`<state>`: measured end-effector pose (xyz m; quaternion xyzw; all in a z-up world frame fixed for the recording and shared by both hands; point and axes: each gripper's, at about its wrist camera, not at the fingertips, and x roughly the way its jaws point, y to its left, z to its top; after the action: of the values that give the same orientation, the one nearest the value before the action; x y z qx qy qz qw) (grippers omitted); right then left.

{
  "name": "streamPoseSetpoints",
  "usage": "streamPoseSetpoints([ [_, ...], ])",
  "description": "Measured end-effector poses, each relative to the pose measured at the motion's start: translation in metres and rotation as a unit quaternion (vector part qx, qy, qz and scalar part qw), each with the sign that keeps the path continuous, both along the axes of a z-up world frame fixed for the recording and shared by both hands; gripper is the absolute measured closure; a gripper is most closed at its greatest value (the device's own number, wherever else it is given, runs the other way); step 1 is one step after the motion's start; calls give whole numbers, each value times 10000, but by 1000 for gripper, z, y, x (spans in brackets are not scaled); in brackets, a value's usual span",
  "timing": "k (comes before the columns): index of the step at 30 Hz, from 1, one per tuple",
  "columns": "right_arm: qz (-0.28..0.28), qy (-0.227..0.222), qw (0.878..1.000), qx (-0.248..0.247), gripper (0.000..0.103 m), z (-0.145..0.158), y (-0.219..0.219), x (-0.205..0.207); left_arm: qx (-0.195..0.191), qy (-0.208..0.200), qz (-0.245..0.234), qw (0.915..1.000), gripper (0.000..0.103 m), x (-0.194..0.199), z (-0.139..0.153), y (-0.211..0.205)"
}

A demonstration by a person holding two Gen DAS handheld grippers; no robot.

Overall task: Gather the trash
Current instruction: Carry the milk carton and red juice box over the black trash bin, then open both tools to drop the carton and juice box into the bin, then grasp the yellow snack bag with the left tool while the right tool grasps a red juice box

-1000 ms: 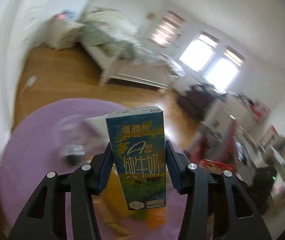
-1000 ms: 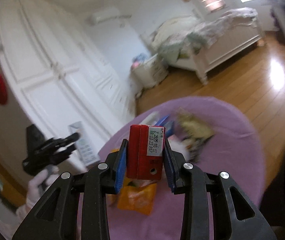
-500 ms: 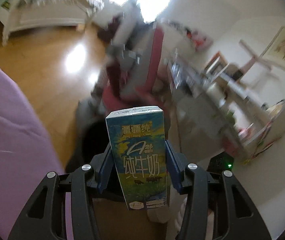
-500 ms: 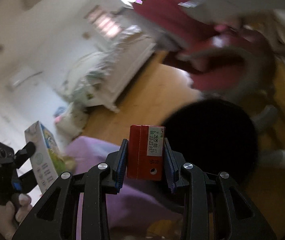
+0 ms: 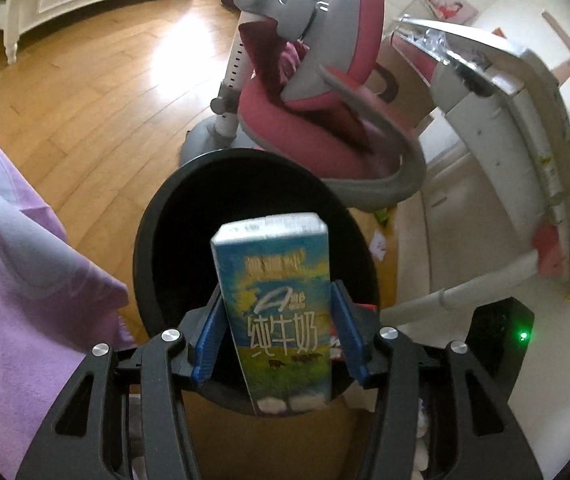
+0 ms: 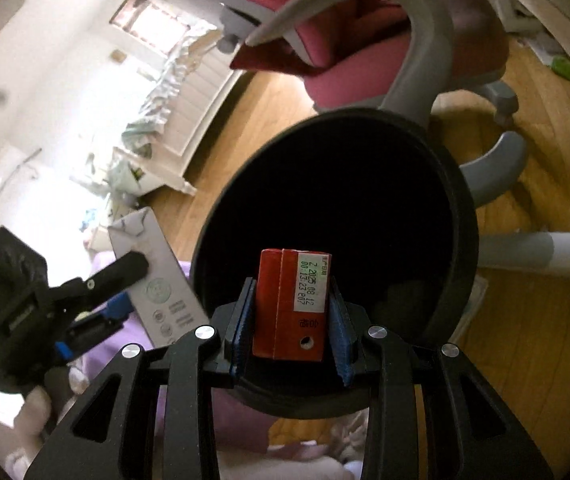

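My left gripper (image 5: 277, 332) is shut on a blue and green milk carton (image 5: 277, 312), held upright right over the near rim of a round black trash bin (image 5: 165, 220). My right gripper (image 6: 291, 312) is shut on a small red carton (image 6: 289, 308) with a white date label, held just over the near edge of the same bin (image 6: 461, 216). The bin's inside is dark. The left gripper with its milk carton (image 6: 153, 276) also shows at the left of the right wrist view, beside the bin.
A pink and grey desk chair (image 5: 325, 92) stands just behind the bin on the wooden floor (image 5: 85, 80). A purple cloth (image 5: 17, 260) lies at the left. A white desk (image 5: 525, 100) is at the right, a white bed (image 6: 189, 92) farther off.
Both grippers have swung from the purple cloth with its litter over to the black bin, each still holding its carton. The bin now fills the middle of both views.
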<state>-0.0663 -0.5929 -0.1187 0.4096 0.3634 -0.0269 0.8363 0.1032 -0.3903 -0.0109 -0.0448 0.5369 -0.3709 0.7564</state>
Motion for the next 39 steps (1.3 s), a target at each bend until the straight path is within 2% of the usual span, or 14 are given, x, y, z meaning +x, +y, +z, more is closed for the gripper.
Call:
streamPoseSetpoints([
  [2,61,21,10000,-43,60,1,4,1,134,-146,1,9998,27,-3,6,0],
  [3,60,10,10000,-76,56,6,1,4,169,-246,29,9996,24,-1,10,-5],
  [5,31,-49,9998,-164,47,14,0,7,119,-407,1,9991,24,-5,22,-3],
  [12,273,-336,9984,-373,45,50,23,14,-328,-776,163,9963,21,-28,78,43],
  [15,590,-498,9955,-545,41,71,49,24,-524,-982,449,9928,17,-40,101,83],
  [16,738,-597,9937,-599,30,81,62,28,-574,-1057,570,9911,17,-43,109,98],
  [17,845,-679,9921,-630,26,88,72,31,-603,-1128,728,9891,17,-47,116,119],
  [22,1734,-959,9764,-861,26,124,142,54,-587,-1318,1727,9743,17,-59,129,223],
  [27,2872,-1224,9428,-1172,26,155,234,73,-560,-1347,2951,9442,17,-69,126,343],
  [29,3397,-1350,9216,-1308,26,167,275,78,-539,-1187,3414,9308,18,-68,116,394],
  [31,3953,-1453,8940,-1529,26,177,319,82,-524,-983,3687,9229,19,-65,103,425],
  [33,4376,-1515,8684,-1772,26,182,358,81,-599,-790,3821,9188,19,-61,89,444],
  [35,4767,-1635,8358,-2179,26,186,400,78,-704,-534,3908,9162,19,-54,74,456],
  [39,4898,-1645,8001,-3049,26,178,448,78,-1040,-190,3863,9163,25,-46,56,466],
])
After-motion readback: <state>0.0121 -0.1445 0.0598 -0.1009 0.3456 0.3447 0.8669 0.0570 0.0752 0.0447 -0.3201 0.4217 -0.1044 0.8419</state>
